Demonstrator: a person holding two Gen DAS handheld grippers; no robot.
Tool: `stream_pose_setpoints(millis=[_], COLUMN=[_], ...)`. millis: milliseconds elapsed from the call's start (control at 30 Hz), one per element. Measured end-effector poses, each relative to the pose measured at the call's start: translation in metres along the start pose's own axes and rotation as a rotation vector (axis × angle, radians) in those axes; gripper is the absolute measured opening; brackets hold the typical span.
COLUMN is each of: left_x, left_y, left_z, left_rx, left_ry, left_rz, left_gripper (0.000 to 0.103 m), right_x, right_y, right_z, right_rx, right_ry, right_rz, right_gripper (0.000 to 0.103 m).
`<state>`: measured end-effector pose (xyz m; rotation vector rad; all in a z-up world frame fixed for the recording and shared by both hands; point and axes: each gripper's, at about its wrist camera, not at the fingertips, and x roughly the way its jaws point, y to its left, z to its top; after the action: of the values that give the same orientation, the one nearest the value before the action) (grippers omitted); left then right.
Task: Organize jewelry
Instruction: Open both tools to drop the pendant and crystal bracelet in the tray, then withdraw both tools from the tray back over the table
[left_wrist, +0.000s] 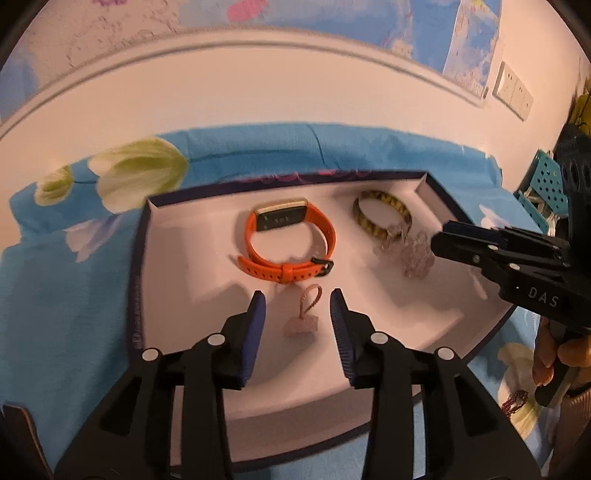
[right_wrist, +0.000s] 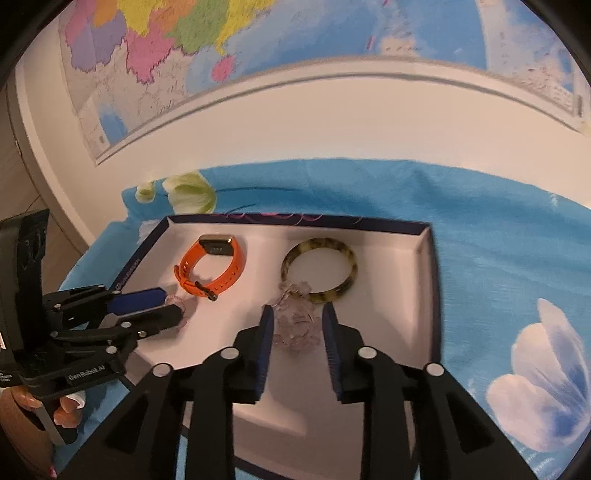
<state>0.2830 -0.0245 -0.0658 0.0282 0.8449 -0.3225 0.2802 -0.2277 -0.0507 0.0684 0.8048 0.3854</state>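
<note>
A shallow white-lined box (left_wrist: 432, 192) with dark blue walls sits on a blue floral cloth (left_wrist: 74, 266). Inside it lie an orange fitness band (left_wrist: 288, 243), a tortoiseshell bangle (left_wrist: 380, 218), a clear pale-pink bead bracelet (left_wrist: 417, 254) touching the bangle's near edge, and a small pink charm (left_wrist: 301, 321) on a braided loop.

The left gripper (left_wrist: 297, 299) hangs over the charm with its blue-padded fingers spread apart on either side of it, holding nothing. The left wrist view shows the charm whole between the fingers; in the right wrist view the left gripper (right_wrist: 171, 304) hides most of it, with only a pale loop showing at its tips.

The right gripper (right_wrist: 297, 314) is likewise parted, its fingers flanking the bead bracelet (right_wrist: 297, 328) without clamping it. From the left wrist view, the right gripper (left_wrist: 439, 236) comes in side-on and its gap cannot be read.

Only the right wrist view shows the coloured wall map (right_wrist: 166, 44); only the left shows a wall socket (left_wrist: 513, 90) and a teal perforated rack (left_wrist: 546, 184).
</note>
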Motion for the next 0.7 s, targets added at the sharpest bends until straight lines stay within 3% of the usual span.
stream_pose_setpoints(millis=[100, 400, 700], left_x=[-0.021, -0.092, -0.117], left_y=[-0.001, -0.006, -0.015], left_z=[0.0, -0.025, -0.077], left_rx=[-0.001, 0.039, 0.071], left_ry=[-0.06, -0.193, -0.175], left_rz=[0.024, 0.024, -0.013], left_gripper=[0.048, 0.054, 0.054], right_x=[-0.018, -0.087, -0.104], right_y=[0.0, 0.011, 0.025], right_z=[-0.003, -0.031, -0.096], right_rx=[-0.007, -0.066, -0.156], right_ry=[-0.027, -0.105, 0.005], right_rz=[-0.004, 0.04, 0.032], right_gripper=[0.038, 0.042, 0.042])
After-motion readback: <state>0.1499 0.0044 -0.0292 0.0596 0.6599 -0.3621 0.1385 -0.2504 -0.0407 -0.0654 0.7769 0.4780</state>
